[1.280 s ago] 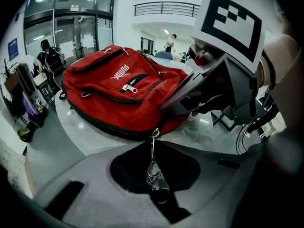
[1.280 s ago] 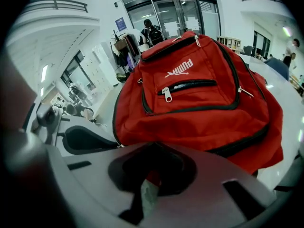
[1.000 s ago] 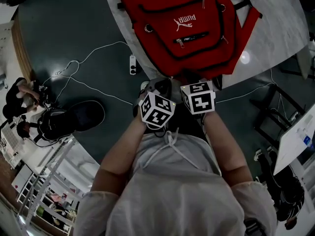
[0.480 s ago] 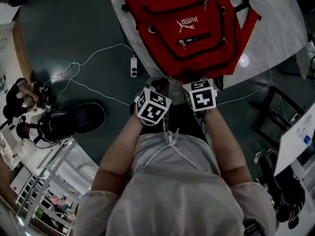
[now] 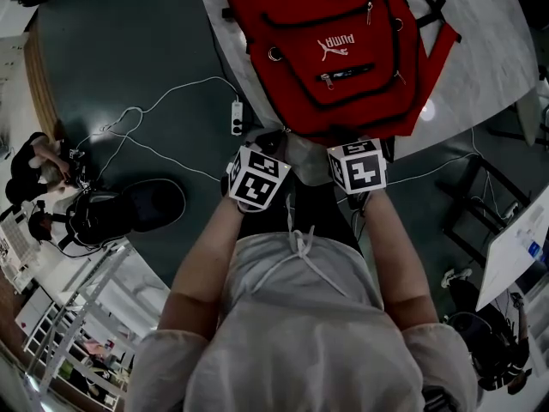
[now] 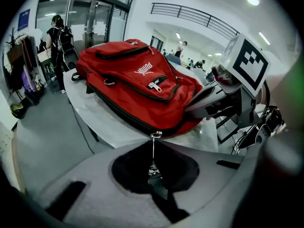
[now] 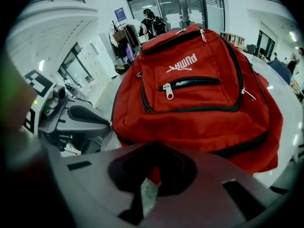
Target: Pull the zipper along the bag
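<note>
The bag (image 5: 343, 58) lies flat on the table (image 5: 502, 50). The left gripper (image 6: 153, 146) is clenched on the zipper pull (image 6: 155, 135) at the bag's near edge. The right gripper (image 7: 153, 175) pinches red bag fabric.

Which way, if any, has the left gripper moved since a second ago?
Yes. The left gripper, shut on the zipper pull, has slid left along the near edge of the backpack, toward the power strip.

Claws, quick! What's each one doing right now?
Left claw: closed, pinching the zipper pull.
Right claw: closed, pinching the backpack by its red bottom edge.
</note>
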Demonstrator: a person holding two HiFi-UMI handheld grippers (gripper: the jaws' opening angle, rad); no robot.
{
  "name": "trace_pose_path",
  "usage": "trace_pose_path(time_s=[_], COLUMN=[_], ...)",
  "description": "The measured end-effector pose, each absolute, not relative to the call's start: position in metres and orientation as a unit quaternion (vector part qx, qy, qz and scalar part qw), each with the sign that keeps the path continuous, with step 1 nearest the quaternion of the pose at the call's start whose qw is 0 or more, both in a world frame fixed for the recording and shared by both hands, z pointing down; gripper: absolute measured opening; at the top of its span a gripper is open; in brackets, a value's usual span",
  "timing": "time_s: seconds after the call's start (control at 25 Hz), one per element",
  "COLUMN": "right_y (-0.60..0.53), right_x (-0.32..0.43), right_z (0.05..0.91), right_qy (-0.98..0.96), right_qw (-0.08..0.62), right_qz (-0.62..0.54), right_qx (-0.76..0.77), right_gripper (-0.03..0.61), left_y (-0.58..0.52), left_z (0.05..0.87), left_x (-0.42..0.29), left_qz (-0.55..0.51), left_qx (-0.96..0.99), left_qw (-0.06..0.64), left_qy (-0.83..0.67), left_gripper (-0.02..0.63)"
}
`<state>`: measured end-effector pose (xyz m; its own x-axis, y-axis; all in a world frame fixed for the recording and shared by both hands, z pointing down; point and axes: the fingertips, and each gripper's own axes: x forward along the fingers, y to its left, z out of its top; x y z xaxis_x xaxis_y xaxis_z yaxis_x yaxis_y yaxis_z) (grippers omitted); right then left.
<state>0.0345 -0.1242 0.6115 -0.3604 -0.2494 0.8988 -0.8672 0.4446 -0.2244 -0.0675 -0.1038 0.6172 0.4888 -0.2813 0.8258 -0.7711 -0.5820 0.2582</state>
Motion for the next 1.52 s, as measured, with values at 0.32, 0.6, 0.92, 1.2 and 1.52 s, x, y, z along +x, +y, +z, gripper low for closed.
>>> trace_pose_path(time_s=[0.32, 0.6, 0.92, 1.2, 1.52], right_y=[-0.124, -0.122, -0.125, -0.119, -0.118], right_x=[0.033, 0.032, 0.030, 0.038, 0.038], right_z=[0.612, 0.613, 0.613, 0.619, 0.618], right_qy=[-0.727, -0.723, -0.714, -0.693, -0.686], right_qw=[0.438, 0.453, 0.457, 0.502, 0.508], right_qz=[0.385, 0.413, 0.437, 0.424, 0.432], right_qx=[0.363, 0.320, 0.302, 0.297, 0.291], right_gripper=[0.026, 0.026, 0.025, 0.025, 0.025], left_y=[-0.119, -0.141, -0.172, -0.198, -0.228], left_z=[0.617, 0.618, 0.617, 0.615, 0.610], left_x=[-0.082, -0.098, -0.115, -0.128, -0.140], left_qz=[0.387, 0.382, 0.385, 0.385, 0.385], left_qx=[0.799, 0.794, 0.790, 0.786, 0.787], left_qw=[0.313, 0.314, 0.302, 0.289, 0.273], left_qy=[-0.337, -0.355, -0.371, -0.389, -0.398], left_gripper=[0.021, 0.021, 0.021, 0.021, 0.021])
